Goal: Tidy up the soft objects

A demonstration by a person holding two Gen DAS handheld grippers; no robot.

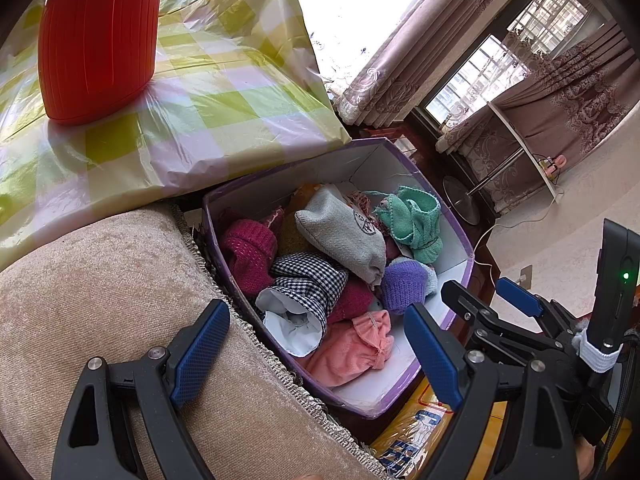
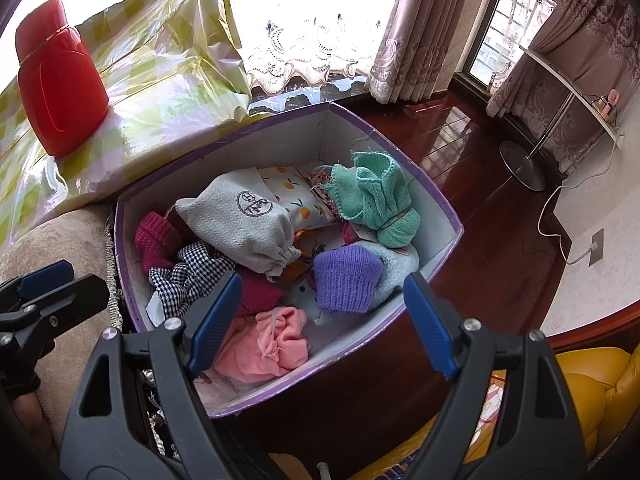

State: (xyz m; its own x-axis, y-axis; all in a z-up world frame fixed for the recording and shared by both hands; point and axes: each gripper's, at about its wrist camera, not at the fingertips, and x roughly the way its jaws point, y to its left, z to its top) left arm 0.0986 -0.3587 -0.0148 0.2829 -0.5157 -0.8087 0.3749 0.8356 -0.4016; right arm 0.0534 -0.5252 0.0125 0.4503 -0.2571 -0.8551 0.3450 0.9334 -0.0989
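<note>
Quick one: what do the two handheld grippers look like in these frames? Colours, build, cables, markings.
Both match: the left gripper and right gripper have black plastic scissor-style frames with silver pivot bolts and blue textured pads. Seen from the left wrist, the right unit carries a black module with a green LED, a white strap and a black cable.

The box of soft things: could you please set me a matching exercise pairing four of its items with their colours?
Items:
1. drawstring pouch
2. knitted sock
3. towel bundle
4. fleece cloth

Colours:
A. pink
B. grey
C. green
D. purple

Pairs: 1-B, 2-D, 3-C, 4-A. All lie in the purple-rimmed box.
</note>
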